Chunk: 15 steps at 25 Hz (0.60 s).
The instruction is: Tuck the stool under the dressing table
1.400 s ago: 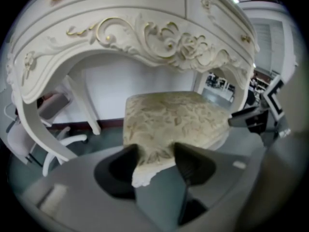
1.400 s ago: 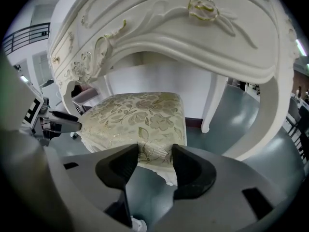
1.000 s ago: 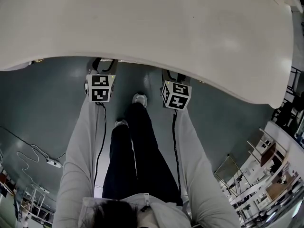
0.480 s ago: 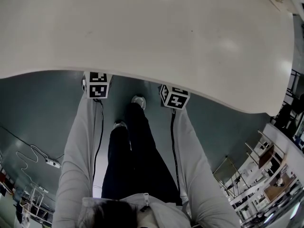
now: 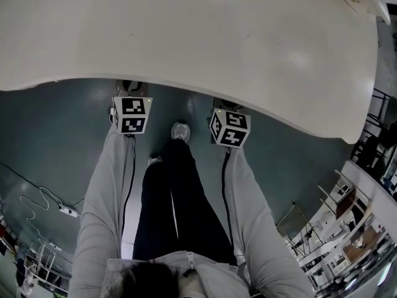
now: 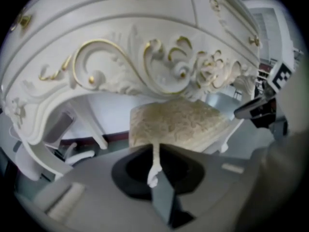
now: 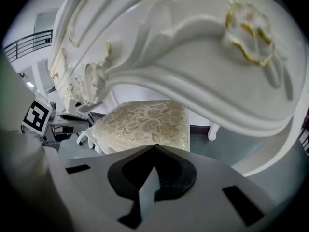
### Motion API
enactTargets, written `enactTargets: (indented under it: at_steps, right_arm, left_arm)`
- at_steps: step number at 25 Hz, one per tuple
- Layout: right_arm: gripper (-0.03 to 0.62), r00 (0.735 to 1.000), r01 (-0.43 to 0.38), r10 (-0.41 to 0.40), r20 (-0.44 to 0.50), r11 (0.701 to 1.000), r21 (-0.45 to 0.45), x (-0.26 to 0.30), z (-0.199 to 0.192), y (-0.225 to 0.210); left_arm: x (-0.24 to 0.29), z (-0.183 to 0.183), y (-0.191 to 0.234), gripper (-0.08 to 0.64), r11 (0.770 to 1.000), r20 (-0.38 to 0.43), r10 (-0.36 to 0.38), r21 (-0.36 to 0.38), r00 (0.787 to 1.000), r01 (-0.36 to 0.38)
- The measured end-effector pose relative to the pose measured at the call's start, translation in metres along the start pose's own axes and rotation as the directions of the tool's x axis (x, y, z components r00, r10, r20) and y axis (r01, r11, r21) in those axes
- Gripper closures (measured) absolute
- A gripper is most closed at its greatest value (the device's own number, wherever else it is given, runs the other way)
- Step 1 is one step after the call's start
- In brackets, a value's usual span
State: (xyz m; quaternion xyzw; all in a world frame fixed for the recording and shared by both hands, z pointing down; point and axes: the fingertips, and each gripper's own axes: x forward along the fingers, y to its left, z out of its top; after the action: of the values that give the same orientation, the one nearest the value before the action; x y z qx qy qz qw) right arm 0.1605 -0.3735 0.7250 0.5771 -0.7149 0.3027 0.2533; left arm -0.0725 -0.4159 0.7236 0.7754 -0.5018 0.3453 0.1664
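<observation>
Table (image 5: 186, 36): filled the upper head view; hid the stool from above; carved rail (image 6: 145, 66) hung over both gripper views.
Stool (image 6: 174, 127): stood on the floor (image 5: 56, 135) under the table, seat below the rail; looked tucked in already.
Direction: lay straight ahead of both grippers, a little right of the left one and a little left of the right one, so between their two lines; apart from both.
Seat axis: seemed wider along the table front; not sure.
Nearer hand: neither, by the head view; sat side by side just at the table edge.
Left gripper (image 6: 155, 151): had just been closing, down to a thin slit; pinched nothing; showed a leg (image 6: 154, 166) of the stool through the slit, further off.
Right gripper (image 7: 154, 151): had just closed fully, pads together, empty.
Next move: probably a straight pull back, away from the stool.
</observation>
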Motion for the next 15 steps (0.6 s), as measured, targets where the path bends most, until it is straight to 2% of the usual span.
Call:
enactTargets:
  at_steps: [3, 9, 15]
  right_arm:
    - [0.591, 1.0, -0.027, 0.027, 0.014, 1.0, -0.015, -0.014, 0.004, 0.013]
    - [0.591, 0.999, -0.039, 0.041, 0.03, 0.997, -0.066, -0.045, 0.015, 0.032]
    - [0.591, 0.995, -0.04, 0.047, 0.084, 0.996, -0.08, -0.092, 0.031, 0.048]
  left_arm:
    - [-0.015, 0.003, 0.0, 0.549, 1.0, 0.014, 0.009, 0.008, 1.0, -0.009]
    - [-0.052, 0.017, -0.002, 0.552, 1.0, 0.066, 0.013, 0.007, 0.998, -0.014]
    - [-0.104, 0.042, -0.012, 0.552, 0.999, 0.139, -0.022, -0.026, 0.99, 0.026]
